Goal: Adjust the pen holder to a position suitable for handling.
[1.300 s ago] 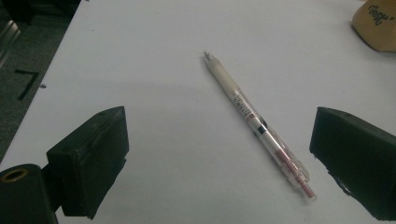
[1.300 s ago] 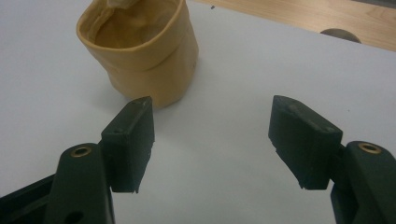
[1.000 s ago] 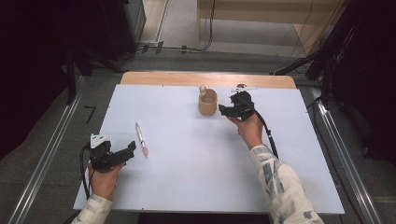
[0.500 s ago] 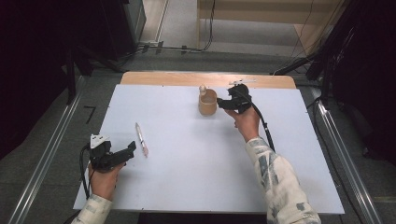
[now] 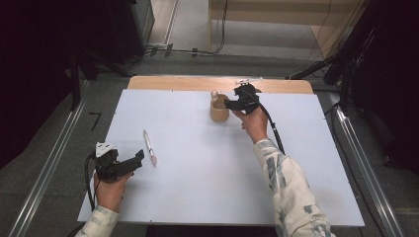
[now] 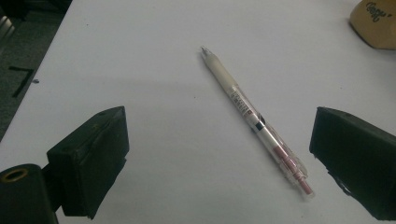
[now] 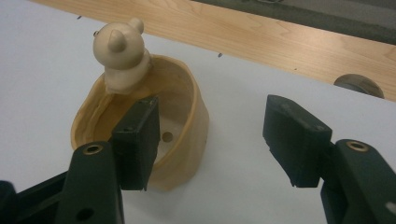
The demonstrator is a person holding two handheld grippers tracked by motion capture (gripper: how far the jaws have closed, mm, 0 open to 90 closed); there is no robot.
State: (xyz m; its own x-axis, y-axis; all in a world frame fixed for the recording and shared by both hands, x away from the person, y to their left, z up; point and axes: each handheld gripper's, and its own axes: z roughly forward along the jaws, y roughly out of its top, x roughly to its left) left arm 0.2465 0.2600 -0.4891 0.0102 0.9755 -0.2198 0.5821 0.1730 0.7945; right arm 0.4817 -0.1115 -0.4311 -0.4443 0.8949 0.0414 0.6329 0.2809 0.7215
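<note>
While your right gripper (image 7: 210, 140) straddles the cup (image 7: 182, 135) wall, its jaws just narrowing but not gripping, the left (image 6: 219, 158) waits open beside the pen (image 6: 254, 123).

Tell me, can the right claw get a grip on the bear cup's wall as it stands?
Probably yes: the right claw is open, one jaw inside the cup, the other outside its wall, nothing blocking.

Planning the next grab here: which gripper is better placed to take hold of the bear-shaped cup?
Right. The right gripper already straddles the bear cup's wall, one finger inside. The left gripper sits by the pen, far off.
</note>
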